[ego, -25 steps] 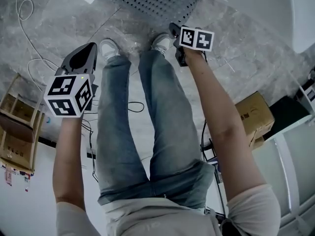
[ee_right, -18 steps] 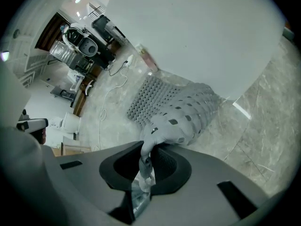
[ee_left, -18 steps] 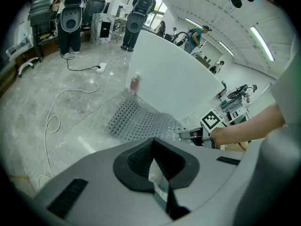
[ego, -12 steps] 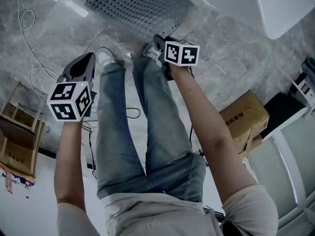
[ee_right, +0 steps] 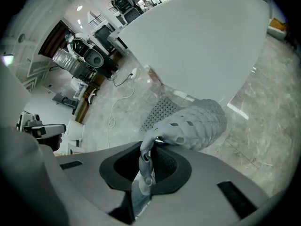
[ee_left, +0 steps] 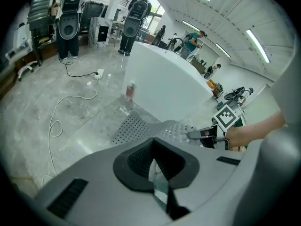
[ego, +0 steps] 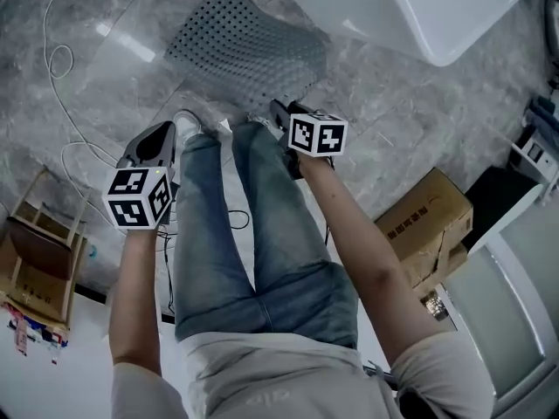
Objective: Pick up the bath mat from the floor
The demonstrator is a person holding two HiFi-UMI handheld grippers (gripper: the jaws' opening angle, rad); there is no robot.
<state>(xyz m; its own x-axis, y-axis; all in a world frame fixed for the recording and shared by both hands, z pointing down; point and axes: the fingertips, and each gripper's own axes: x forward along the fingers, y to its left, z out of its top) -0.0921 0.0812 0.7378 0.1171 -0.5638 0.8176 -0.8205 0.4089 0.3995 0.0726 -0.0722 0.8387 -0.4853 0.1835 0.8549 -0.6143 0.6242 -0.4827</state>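
The grey marble-patterned floor fills the head view. A big white glossy rounded unit stands on it at the top. The grey perforated rubber bath mat lies beside that unit. Its far part is flat on the floor. Its near edge is lifted clear and curls up towards the person's feet. A brown cardboard box sits well apart, on the right.

The right gripper points steeply down, and its fingers pinch a bunched corner of the mat. The left gripper also points down. Its fingers are pressed together on a pale sliver of the mat's edge. A thin white looped cable trails across the floor on the left.
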